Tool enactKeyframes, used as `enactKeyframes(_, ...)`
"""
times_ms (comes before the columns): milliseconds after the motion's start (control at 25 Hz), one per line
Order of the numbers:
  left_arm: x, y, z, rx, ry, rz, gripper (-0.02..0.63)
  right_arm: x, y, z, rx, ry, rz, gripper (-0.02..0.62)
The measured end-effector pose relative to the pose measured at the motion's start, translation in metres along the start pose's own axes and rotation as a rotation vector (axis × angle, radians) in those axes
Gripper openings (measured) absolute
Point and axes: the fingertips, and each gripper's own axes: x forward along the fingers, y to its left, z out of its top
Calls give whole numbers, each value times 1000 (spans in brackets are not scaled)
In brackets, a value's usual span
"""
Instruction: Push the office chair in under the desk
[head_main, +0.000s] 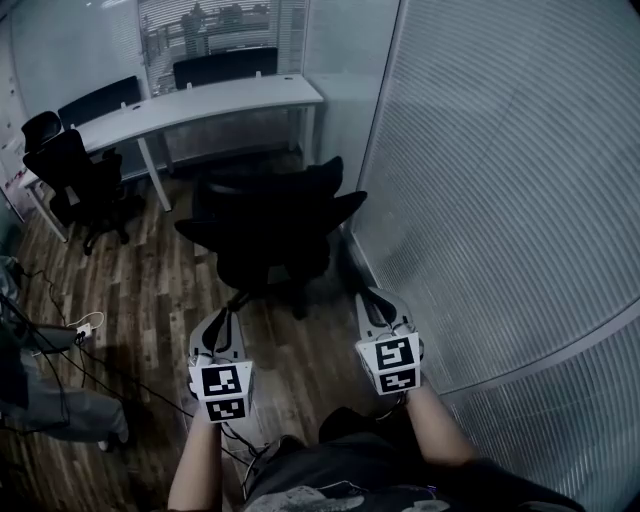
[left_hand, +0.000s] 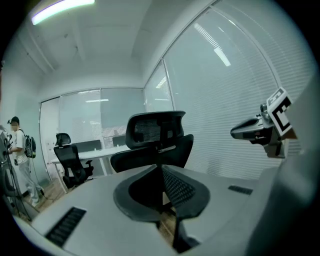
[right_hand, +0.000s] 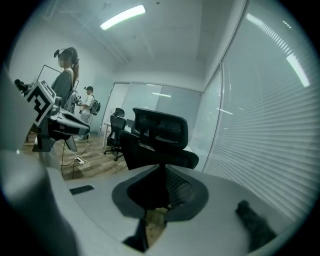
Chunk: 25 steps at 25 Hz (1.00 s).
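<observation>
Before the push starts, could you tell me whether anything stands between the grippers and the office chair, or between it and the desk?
Nothing visible does. Left gripper and right gripper, both shut, face the office chair across bare floor; floor onward to the desk looks bare. Off left sit another chair and cables.

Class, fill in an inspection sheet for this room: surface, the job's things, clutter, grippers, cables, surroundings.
Surface: wooden floor.
Job's things: black office chair stands out from the white desk, not under it.
Clutter: second chair at the desk's left end.
Grippers: left gripper and right gripper shut, empty, short of the chair.
Cables: cables and a power strip on the floor, left.
Surroundings: glass wall with blinds, right; person with backpack far off.
</observation>
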Motion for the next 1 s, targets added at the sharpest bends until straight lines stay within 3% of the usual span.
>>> enactKeyframes(160, 25, 12, 10, 56, 6, 52, 17, 28, -24, 3, -22, 18, 13, 36)
enactKeyframes(280, 47, 23, 20, 107, 4, 117, 17, 55, -44, 6, -49, 27, 16, 116)
enactKeyframes(440, 80, 26, 24, 153, 27, 152, 22, 90, -65, 6, -82, 37, 40, 159)
enactKeyframes(560, 107, 24, 26, 208, 52, 145, 132, 116, -77, 4, -116, 42, 57, 203)
enactKeyframes(680, 127, 27, 26, 259, 80, 163, 169, 140, -80, 4, -188, 54, 97, 227)
enactKeyframes(800, 143, 31, 28, 321, 93, 193, 254, 160, -85, 5, -256, 39, 114, 243)
enactKeyframes(1000, 163, 40, 26, 413, 159, 247, 315, 187, -96, 11, -377, 9, 103, 299)
